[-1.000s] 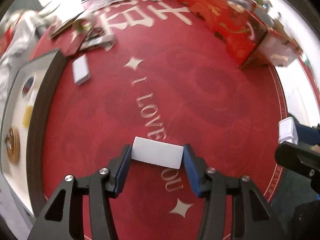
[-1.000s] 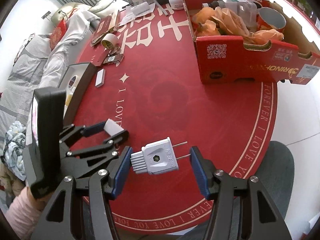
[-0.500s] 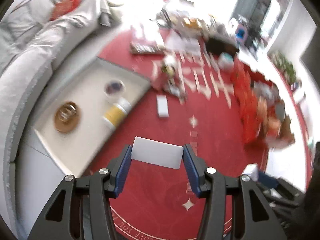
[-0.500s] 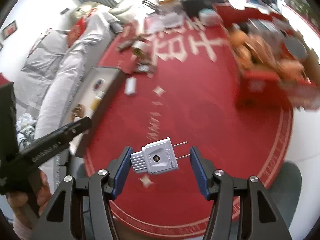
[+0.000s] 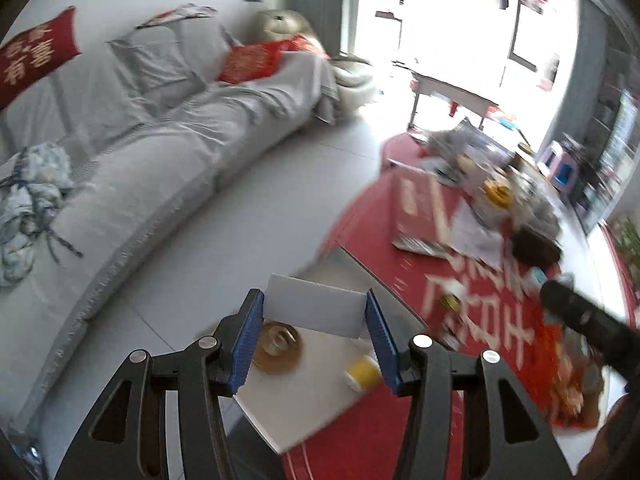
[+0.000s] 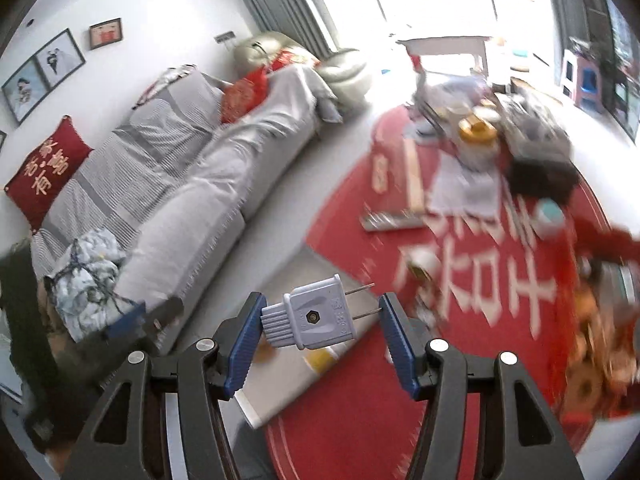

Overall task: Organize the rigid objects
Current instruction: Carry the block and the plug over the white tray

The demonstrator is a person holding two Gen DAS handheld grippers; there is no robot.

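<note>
My left gripper [image 5: 315, 314] is shut on a flat white rectangular block [image 5: 316, 306], held in the air above a white tray [image 5: 308, 396] at the left edge of the round red table. On the tray lie a brown round dish [image 5: 278, 346] and a yellow-capped bottle [image 5: 362, 370]. My right gripper [image 6: 320, 316] is shut on a white two-pin plug [image 6: 310, 318], its pins pointing right, also high above the tray [image 6: 280, 380]. The left gripper [image 6: 120, 332] shows at the lower left of the right wrist view.
The red table [image 5: 472, 312] carries papers, a red book [image 5: 416, 216], a dark box [image 5: 536, 246] and a red carton of orange items [image 6: 600, 336] at the right. A grey sofa [image 5: 132, 160] with red cushions stands to the left across grey floor.
Both grippers have lifted and swung left with their objects. The views now look over the tray and the sofa instead of down at the table centre.
</note>
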